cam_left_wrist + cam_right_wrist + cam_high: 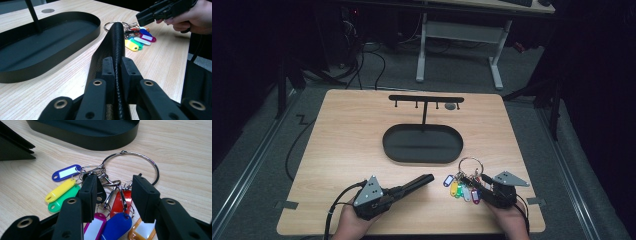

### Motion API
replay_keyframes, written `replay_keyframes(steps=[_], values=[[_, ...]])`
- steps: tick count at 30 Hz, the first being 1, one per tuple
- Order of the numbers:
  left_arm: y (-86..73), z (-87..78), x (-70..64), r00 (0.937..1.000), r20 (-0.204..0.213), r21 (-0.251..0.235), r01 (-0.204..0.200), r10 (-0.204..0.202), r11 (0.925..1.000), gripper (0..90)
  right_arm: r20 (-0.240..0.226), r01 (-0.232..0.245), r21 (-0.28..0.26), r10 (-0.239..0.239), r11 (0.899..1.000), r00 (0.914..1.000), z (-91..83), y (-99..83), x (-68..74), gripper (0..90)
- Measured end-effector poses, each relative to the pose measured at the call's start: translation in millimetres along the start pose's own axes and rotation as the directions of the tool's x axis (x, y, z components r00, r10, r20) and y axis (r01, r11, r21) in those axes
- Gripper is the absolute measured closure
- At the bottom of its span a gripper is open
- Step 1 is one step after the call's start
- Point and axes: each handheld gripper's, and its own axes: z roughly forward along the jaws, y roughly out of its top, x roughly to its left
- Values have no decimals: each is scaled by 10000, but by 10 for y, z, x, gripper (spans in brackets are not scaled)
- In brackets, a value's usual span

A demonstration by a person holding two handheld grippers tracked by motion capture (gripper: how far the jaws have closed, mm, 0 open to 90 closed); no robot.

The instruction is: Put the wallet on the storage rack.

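A bunch of keys on a large metal ring (pixel 470 165) lies on the wooden table, its coloured tags (pixel 458 188) fanned toward the front. My right gripper (pixel 476 181) stands open low over the bunch. In the right gripper view its jaws straddle the clips and the red tag (pixel 119 203), with the ring (pixel 152 163) just beyond, and my right gripper (pixel 116 192) holds nothing. My left gripper (pixel 428 178) rests shut and empty on the table, pointing at the keys. In the left gripper view my left gripper (pixel 117 26) ends just short of the tags (pixel 136 41).
A black oval tray (pixel 387 145) sits mid-table behind the keys, with a T-shaped hook stand (pixel 426 98) rising from its far side. A round hole (pixel 450 106) is set in the tabletop behind it. Bare wood lies left of the tray and along the front edge.
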Motion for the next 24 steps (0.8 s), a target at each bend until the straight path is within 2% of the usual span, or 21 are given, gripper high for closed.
replay_keyframes(steps=[7, 14, 22, 24], values=[[-15, -28, 138, 9986, -242, -347, 467, -475, 9983, 812, 21, -44, 56, 44, 10000, 10000, 0, -22, -12, 560], [-34, -58, 310, 9943, -680, -654, 774, -818, 9949, 789, 216, -371, -16, 371, 9993, 9991, -67, -71, -66, 550], [-31, -70, 329, 9944, -894, -642, 506, -562, 9967, 754, 320, -533, -33, 534, 9986, 9981, -109, -99, -105, 541], [-34, -72, 327, 9945, -862, -626, 550, -603, 9965, 729, 314, -497, -8, 497, 9988, 9983, -109, -102, -113, 541]])
